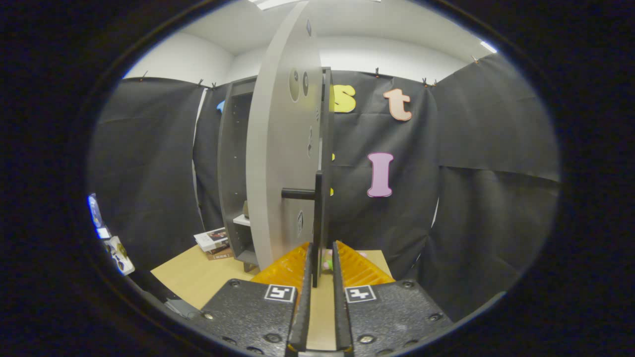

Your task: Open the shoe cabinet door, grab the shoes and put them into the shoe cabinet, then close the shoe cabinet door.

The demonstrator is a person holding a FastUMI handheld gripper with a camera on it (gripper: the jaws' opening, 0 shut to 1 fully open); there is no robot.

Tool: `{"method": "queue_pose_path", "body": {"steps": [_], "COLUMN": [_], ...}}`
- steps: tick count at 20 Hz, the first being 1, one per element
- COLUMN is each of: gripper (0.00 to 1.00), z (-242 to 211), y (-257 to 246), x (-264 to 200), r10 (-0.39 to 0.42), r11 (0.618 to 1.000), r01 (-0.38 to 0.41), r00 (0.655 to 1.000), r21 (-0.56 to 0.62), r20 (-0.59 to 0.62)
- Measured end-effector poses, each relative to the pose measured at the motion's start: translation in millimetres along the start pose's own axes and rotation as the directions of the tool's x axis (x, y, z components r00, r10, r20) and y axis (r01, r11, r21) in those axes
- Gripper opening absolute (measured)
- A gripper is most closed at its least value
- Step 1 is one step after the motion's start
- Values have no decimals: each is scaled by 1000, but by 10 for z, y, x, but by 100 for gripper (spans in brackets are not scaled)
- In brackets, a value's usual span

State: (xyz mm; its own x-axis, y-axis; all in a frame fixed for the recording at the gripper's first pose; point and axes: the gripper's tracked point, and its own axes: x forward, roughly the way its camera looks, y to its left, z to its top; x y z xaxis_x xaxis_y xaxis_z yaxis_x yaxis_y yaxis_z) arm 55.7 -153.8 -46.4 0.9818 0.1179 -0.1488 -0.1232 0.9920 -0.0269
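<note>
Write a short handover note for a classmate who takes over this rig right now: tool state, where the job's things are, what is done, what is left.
Tool: fingers nearly closed around the door handle's vertical black bar; whether both press on it cannot be told.
Cabinet door: swung open, seen edge-on just ahead.
Shoe cabinet: beyond the door, shelves showing.
Shoe: something pink on the table just past the fingers, likely it.
Done: door open.
Left: put the shoes in, close the door.
</note>
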Motion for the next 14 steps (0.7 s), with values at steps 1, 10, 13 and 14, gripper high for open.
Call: {"method": "queue_pose_path", "body": {"steps": [1, 10, 13, 14], "gripper": [32, 100, 100, 100], "z": [-12, -364, -808, -995], "y": [-21, 554, 1007, 1152], "x": [-67, -641, -598, -555], "r10": [-4, 5, 23, 20], "r11": [1000, 1000, 999, 999], "r01": [4, -5, -21, -16], "r00": [1000, 1000, 997, 995], "r21": [7, 1, 36, 38], "r20": [1, 0, -73, -102]}}
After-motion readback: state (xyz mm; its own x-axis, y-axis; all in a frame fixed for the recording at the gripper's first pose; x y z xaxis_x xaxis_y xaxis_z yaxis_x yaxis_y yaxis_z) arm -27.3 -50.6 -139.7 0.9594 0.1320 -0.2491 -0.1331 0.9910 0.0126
